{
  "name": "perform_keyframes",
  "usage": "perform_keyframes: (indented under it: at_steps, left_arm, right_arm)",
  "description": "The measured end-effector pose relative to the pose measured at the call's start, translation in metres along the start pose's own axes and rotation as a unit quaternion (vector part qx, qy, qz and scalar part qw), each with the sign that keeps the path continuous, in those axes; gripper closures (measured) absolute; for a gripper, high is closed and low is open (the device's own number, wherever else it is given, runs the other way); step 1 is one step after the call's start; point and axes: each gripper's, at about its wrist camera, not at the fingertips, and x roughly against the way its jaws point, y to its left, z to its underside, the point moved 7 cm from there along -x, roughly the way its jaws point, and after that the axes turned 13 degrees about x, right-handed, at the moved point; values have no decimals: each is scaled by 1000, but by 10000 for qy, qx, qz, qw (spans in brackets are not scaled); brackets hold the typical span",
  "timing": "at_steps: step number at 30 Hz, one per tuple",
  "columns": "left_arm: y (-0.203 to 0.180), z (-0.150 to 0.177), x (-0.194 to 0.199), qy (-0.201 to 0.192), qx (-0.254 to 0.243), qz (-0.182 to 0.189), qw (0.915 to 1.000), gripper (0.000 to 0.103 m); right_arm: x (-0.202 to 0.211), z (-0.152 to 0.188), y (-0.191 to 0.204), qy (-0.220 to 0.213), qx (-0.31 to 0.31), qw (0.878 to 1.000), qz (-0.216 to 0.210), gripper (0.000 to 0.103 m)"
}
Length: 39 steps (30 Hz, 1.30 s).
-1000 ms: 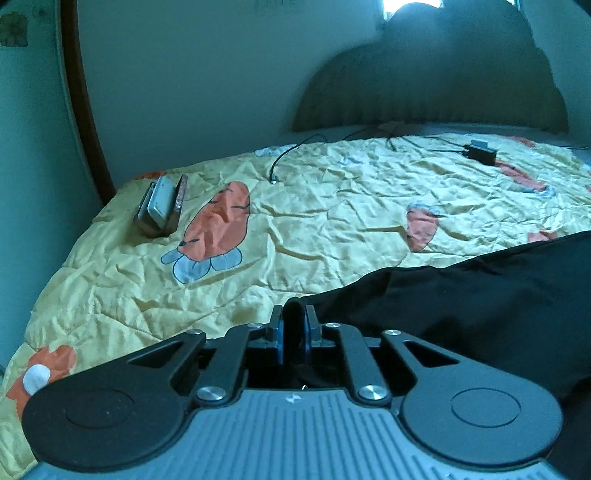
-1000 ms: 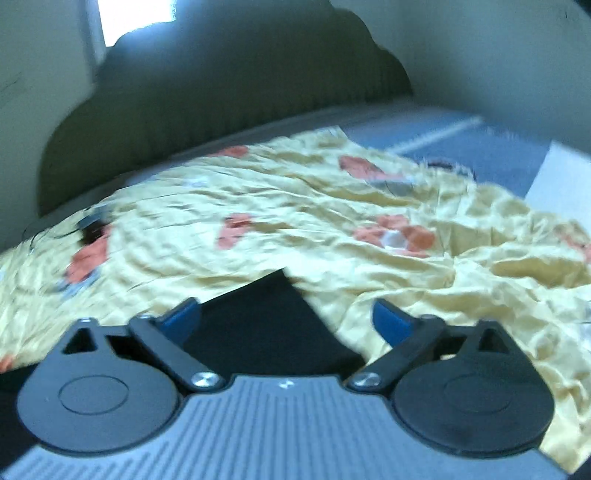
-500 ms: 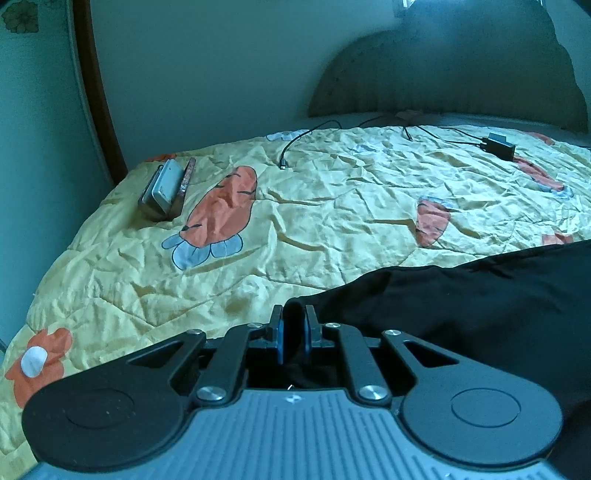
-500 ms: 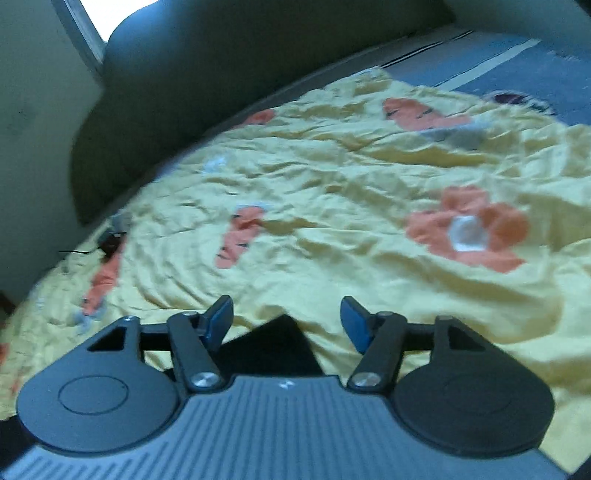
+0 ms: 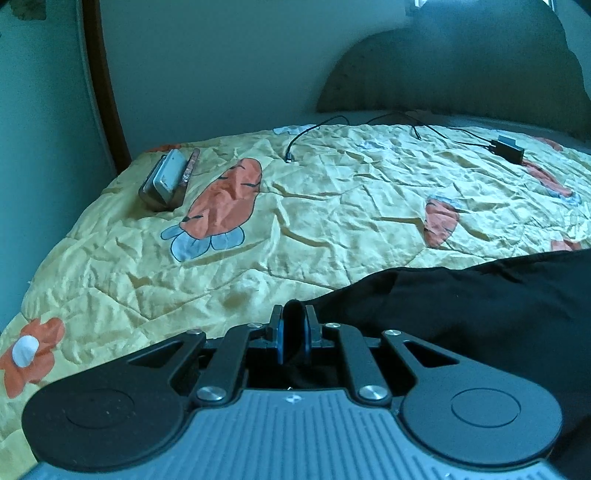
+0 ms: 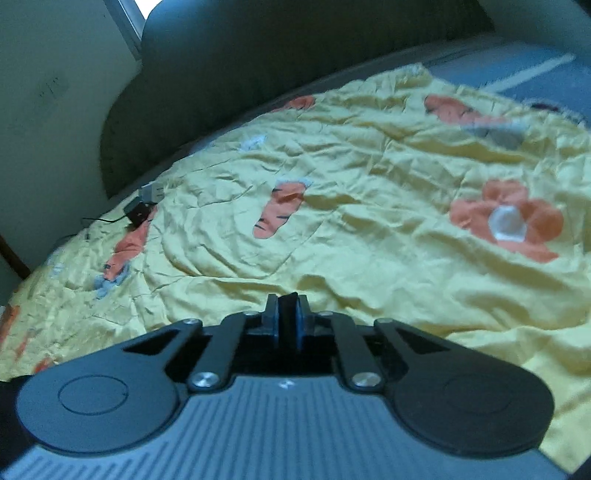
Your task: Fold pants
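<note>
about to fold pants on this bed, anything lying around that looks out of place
Yes: a charger with its loose cable lies near the headboard, and a small case sits at the quilt's far left edge. Neither touches the pants.

We're looking across a bed draped in a crumpled yellow quilt (image 5: pixel 332 206) printed with orange carrots and flowers. At twelve o'clock rises a dark scalloped headboard (image 5: pixel 461 74), a bright window (image 6: pixel 125 18) peeking just above it at eleven in the right view. A plain pale wall (image 5: pixel 203 66) runs behind, with a curved brown wooden frame (image 5: pixel 107 110) at ten o'clock. Near that, a small tin-like case (image 5: pixel 166 181) rests on the quilt; toward one o'clock, a black charger (image 5: pixel 509 149) and its cable (image 5: pixel 314 133). Light is dim and bluish.
</note>
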Motion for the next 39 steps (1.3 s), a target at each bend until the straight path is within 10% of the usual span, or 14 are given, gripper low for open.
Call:
perform_keyframes:
  at_steps: [39]
  left_arm:
    - [39,40,168,-1025,1104,978,9837,97]
  right_arm:
    - [227,44,8,-1178,-820,9896,-37,93]
